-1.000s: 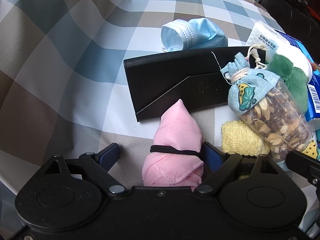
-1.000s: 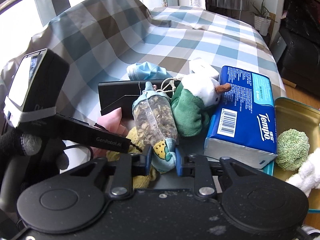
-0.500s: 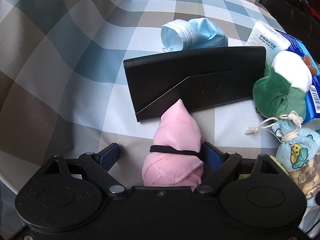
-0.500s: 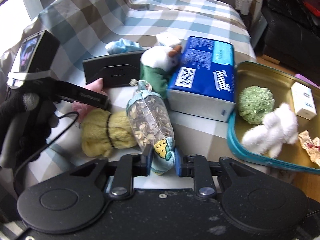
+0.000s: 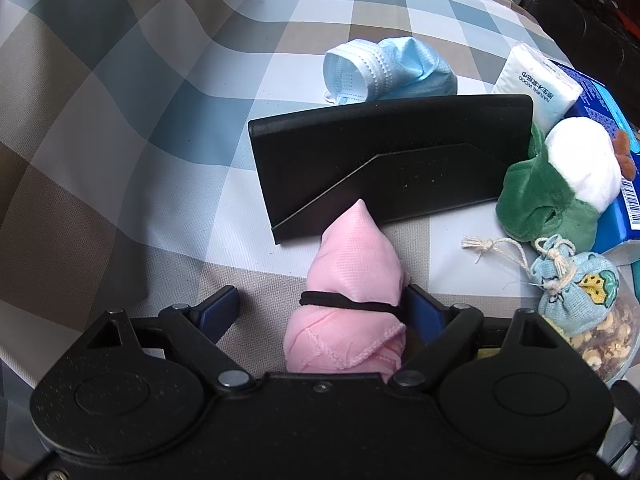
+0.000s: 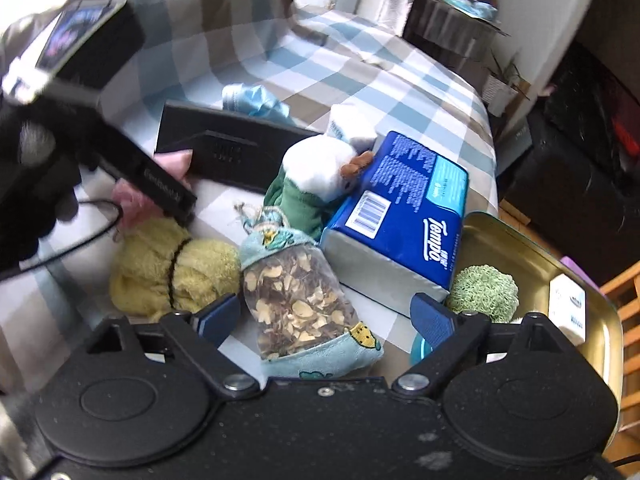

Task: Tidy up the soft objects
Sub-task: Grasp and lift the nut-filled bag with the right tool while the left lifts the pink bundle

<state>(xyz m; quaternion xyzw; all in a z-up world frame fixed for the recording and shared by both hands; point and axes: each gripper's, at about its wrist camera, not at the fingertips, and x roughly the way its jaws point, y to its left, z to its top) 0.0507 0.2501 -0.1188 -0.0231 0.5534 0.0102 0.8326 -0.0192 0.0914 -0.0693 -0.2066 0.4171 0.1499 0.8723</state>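
While the right gripper (image 6: pixel 324 316) opens around the herb sachet (image 6: pixel 296 304), the left gripper (image 5: pixel 320 306) gapes beside the pink bundle (image 5: pixel 352 304)

The blue plastic-wrapped pack of tissues (image 6: pixel 404 216) carries the white brand word "Tempo" on its side, with a barcode on a white label near one corner; its block of small white print is too fine to read. The small white pocket tissue packet (image 5: pixel 534 84) reads "NATURAL WOOD", beside characters too small to make out. Lettering on the black bar (image 6: pixel 160 190) of the left handheld device is blurred.
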